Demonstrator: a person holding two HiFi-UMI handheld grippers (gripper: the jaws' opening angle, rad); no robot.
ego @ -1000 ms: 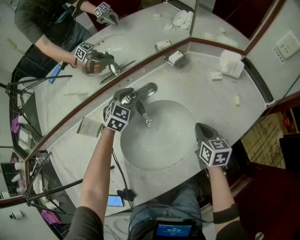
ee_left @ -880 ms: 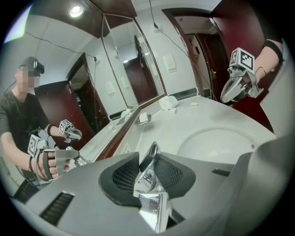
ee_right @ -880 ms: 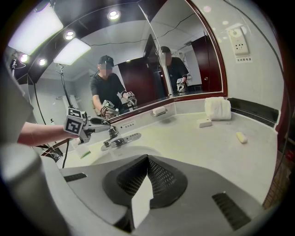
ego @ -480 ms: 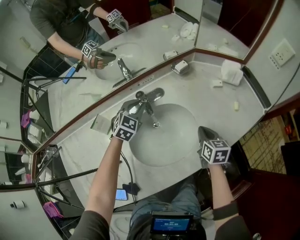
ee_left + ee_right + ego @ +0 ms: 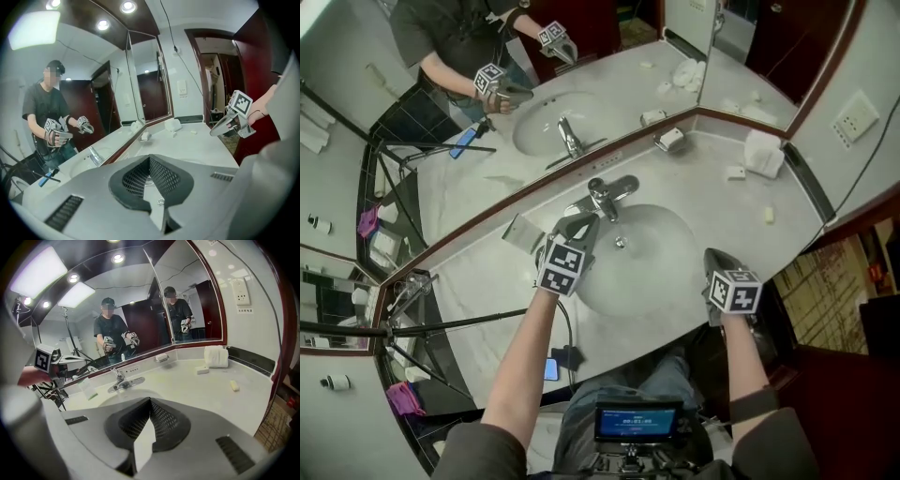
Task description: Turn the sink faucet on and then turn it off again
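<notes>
The chrome faucet (image 5: 605, 197) stands at the back rim of the oval sink (image 5: 661, 272), its lever pointing toward the basin; the faucet (image 5: 117, 376) also shows in the right gripper view. I see no stream of water. My left gripper (image 5: 588, 221) hovers just in front of and left of the faucet, apart from it, jaws shut with nothing between them. In its own view the left gripper (image 5: 150, 161) points across the counter. My right gripper (image 5: 711, 254) hangs over the sink's right rim, shut and empty. Its own view shows the right gripper (image 5: 150, 401) facing the faucet.
A mirror (image 5: 534, 103) backs the marble counter (image 5: 722, 202). A soap dish (image 5: 671, 139), a folded towel (image 5: 764, 150), a small box (image 5: 734, 172) and a soap bar (image 5: 769, 215) lie at the back right. A card (image 5: 520, 234) stands left of the faucet. Tripod legs (image 5: 441, 328) stand at the left.
My left gripper has let go of the faucet lever, pulled back and up toward me, and its jaws have closed. The right gripper has risen slightly.
</notes>
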